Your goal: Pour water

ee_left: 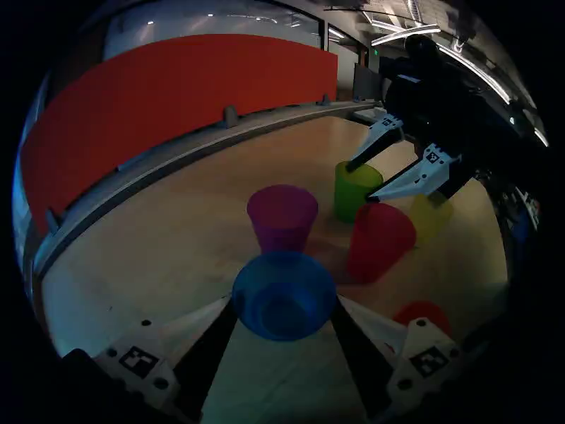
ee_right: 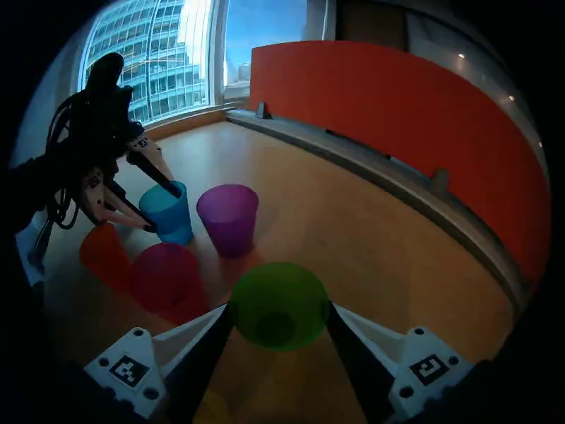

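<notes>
We count six cups on the wooden tabletop [ee_left: 162, 240], one of each colour: blue, green, purple, red, yellow and orange. We count two tools, and each is clamped on one cup.

In the left gripper view the left tool [ee_left: 284, 305] grasps the blue cup [ee_left: 284, 293], with one finger pressing on each side and the cup's mouth open towards the camera. Just beyond it the purple cup [ee_left: 282, 214] stands upright. To the right of that is the red cup [ee_left: 379, 240], and behind the red one are the green cup [ee_left: 353, 191] and the yellow cup [ee_left: 432, 215]. The orange cup [ee_left: 421, 311] sits near the tool's right finger, partly hidden by it.

In the right gripper view the right tool [ee_right: 279, 307] grips the green cup, both fingers tight against its sides. Farther off in that view, the left tool's two fingers flank the blue cup, which stands upright on the tabletop just beside the purple one.

We cannot tell whether any cup holds water.

One red panel [ee_left: 176, 92] runs along the tabletop's far edge, and one window [ee_right: 155, 63] shows tall buildings
</notes>
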A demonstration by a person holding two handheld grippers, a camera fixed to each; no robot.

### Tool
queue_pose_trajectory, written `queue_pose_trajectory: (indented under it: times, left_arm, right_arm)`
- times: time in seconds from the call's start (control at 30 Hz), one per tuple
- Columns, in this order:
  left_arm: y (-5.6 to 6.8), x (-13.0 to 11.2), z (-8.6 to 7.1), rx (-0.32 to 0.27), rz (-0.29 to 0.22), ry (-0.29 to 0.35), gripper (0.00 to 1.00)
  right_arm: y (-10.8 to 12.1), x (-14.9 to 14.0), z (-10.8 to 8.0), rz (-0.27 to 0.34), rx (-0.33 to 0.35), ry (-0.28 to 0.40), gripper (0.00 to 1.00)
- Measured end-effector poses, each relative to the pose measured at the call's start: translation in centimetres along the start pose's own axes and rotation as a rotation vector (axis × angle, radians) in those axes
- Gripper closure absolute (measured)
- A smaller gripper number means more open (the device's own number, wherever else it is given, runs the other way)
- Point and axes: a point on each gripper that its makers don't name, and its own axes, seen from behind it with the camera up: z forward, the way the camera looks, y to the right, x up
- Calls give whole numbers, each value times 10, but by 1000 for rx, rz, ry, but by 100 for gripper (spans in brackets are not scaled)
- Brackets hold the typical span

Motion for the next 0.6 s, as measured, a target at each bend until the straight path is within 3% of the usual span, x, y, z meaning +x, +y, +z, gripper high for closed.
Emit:
queue_pose_trajectory:
  times: [0.37, 0.6]
  left_arm:
    - [-1, 1, -4, 7, -12, 8, 13]
    - [-1, 14, -16, 17, -20, 43, 13]
  right_arm:
    - [-1, 6, -6, 8, -2, 19, 7]
    - [0, 14, -20, 7, -12, 41, 7]
